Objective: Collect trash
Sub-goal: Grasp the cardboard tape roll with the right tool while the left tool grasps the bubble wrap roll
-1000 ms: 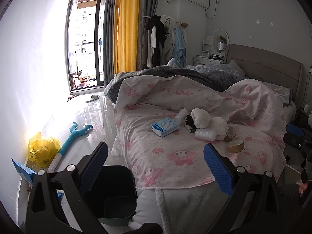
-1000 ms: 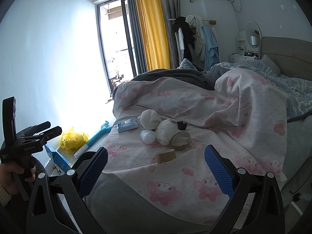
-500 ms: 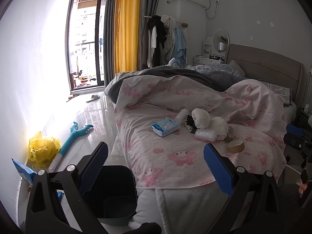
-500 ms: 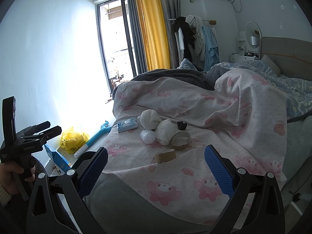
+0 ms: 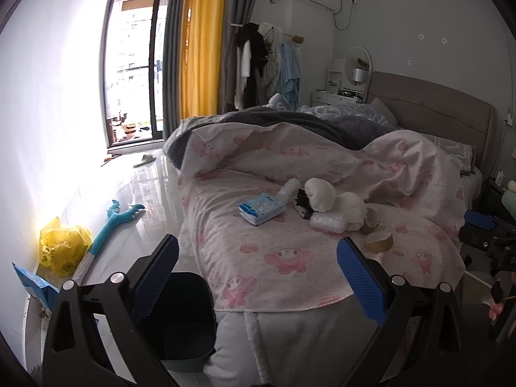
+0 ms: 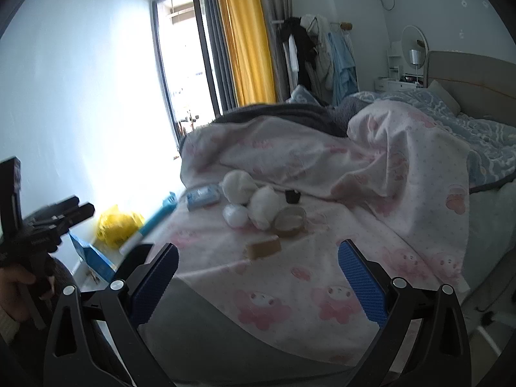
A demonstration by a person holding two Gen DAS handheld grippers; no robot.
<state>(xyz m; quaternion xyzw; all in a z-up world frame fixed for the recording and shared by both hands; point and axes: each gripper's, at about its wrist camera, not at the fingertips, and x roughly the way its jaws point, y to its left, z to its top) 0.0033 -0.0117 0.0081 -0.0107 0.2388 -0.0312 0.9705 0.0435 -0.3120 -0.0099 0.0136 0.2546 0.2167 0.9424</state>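
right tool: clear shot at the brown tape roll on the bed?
Probably yes. The right tool is open and empty, and only bare pink blanket lies between it and the brown tape roll.

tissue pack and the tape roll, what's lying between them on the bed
In the left wrist view, white crumpled wads, a small black item and a bubble wrap roll lie between tissue pack and tape roll.

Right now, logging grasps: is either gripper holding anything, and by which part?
Nothing is held. The left gripper and right gripper are both open, short of the pink patterned bedspread.
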